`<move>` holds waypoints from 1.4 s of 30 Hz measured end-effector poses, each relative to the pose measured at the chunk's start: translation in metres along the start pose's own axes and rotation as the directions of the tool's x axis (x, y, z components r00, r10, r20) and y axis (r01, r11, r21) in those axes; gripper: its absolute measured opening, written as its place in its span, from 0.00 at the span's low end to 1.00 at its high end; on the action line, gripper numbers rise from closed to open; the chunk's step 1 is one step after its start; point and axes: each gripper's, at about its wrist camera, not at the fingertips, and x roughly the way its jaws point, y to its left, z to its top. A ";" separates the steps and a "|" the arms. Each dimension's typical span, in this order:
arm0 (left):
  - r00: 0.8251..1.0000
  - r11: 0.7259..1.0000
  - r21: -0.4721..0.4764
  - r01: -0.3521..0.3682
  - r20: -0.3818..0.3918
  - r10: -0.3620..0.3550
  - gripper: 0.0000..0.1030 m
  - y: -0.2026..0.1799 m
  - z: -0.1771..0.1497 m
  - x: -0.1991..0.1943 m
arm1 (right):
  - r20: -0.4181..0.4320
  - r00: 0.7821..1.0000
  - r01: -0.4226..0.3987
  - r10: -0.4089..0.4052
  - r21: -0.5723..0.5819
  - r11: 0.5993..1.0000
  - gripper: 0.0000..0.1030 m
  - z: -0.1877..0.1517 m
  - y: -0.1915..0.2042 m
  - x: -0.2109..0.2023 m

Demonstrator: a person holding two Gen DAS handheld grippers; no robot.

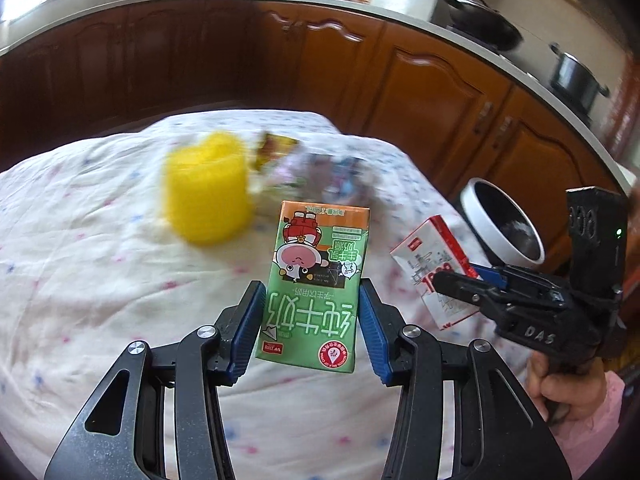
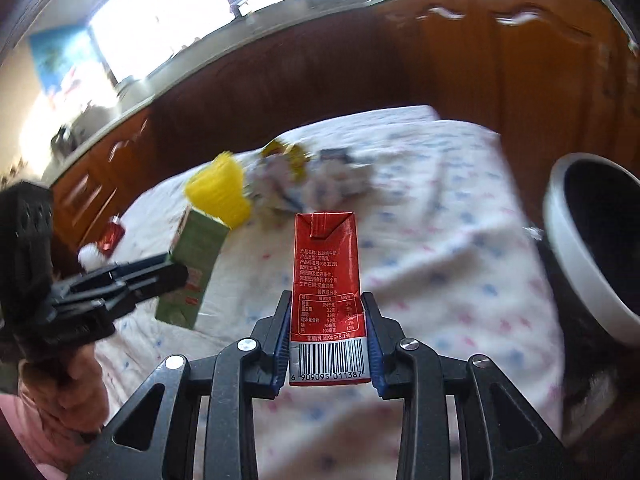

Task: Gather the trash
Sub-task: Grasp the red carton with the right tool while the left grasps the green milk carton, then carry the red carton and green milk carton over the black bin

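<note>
A green milk carton [image 1: 320, 240] hangs above the cloth-covered table [image 1: 80, 260], and my left gripper [image 1: 311, 284] is shut on its lower half. To its right, a red and white milk carton [image 1: 432, 256] is held by my right gripper [image 1: 448, 284]. In the right wrist view the red carton [image 2: 326, 256] stands upright with the blue pads [image 2: 283, 332] pressing both sides; my right gripper [image 2: 326, 295] is shut on it. The left gripper [image 2: 176, 276] with the green carton [image 2: 196, 248] shows at the left there. A hand in a pink sleeve holds each gripper.
A yellow ribbed cup [image 1: 206, 192] stands on the table, with a blurred pile of wrappers [image 1: 304, 172] behind it. A white round bin with a dark inside [image 2: 592, 248] stands off the table's right edge. A small red item [image 2: 110, 238] lies far left. Wooden cabinets line the back.
</note>
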 end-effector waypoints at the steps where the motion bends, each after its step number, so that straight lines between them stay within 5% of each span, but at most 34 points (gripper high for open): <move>1: 1.000 1.000 0.011 0.010 -0.004 -0.010 0.45 -0.008 0.000 0.002 | 0.014 1.000 0.011 -0.011 0.021 1.000 0.31 -0.003 -0.006 -0.008; 23: 0.987 0.962 0.225 0.157 -0.042 -0.152 0.44 -0.150 0.019 0.037 | 0.149 0.967 0.168 -0.209 0.248 0.954 0.31 -0.013 -0.106 -0.096; 42: 0.980 0.910 0.366 0.196 -0.100 -0.171 0.44 -0.243 0.068 0.088 | 0.160 0.932 0.254 -0.324 0.348 0.902 0.31 0.016 -0.180 -0.109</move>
